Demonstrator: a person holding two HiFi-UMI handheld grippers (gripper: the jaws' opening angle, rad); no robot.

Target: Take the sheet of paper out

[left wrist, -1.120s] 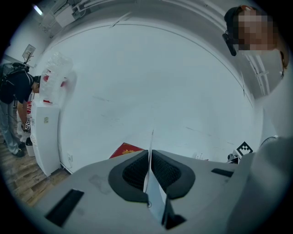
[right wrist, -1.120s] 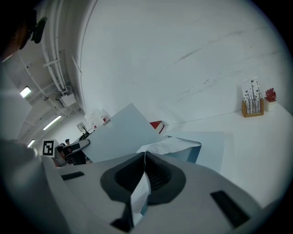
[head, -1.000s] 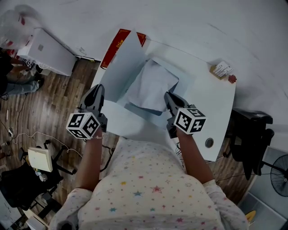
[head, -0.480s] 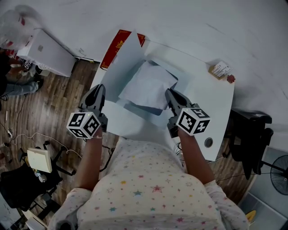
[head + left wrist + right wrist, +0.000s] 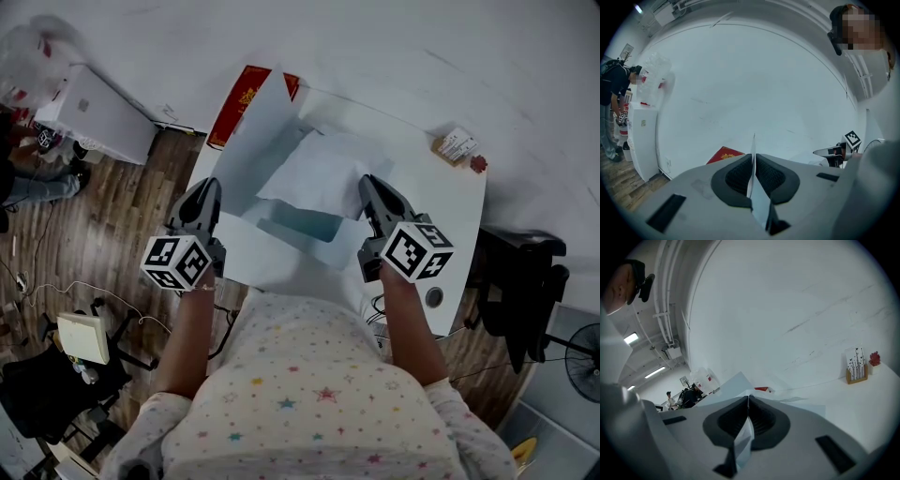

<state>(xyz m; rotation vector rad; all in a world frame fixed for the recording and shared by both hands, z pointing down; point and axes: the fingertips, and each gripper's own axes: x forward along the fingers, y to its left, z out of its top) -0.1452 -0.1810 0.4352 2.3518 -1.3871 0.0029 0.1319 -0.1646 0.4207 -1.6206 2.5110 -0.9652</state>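
Note:
A pale blue folder (image 5: 246,150) lies open on the white table (image 5: 441,216), its left cover raised. My left gripper (image 5: 207,190) is shut on that cover's edge (image 5: 752,178), which runs as a thin line between its pads. The white sheet of paper (image 5: 323,173) hangs tilted over the folder's right half, partly clear of a teal inner pocket (image 5: 302,225). My right gripper (image 5: 368,185) is shut on the sheet's right edge, and the paper (image 5: 744,437) shows pinched between its pads.
A red booklet (image 5: 240,96) lies at the table's far left corner, half under the raised cover. A small card stand (image 5: 458,144) and a red ornament (image 5: 479,164) sit at the far right. A white cabinet (image 5: 94,111) stands left, a black chair (image 5: 525,277) right.
My right gripper has moved right and slightly away with the sheet. The sheet has slid out to the right, uncovering the teal pocket. The left gripper has stayed put.

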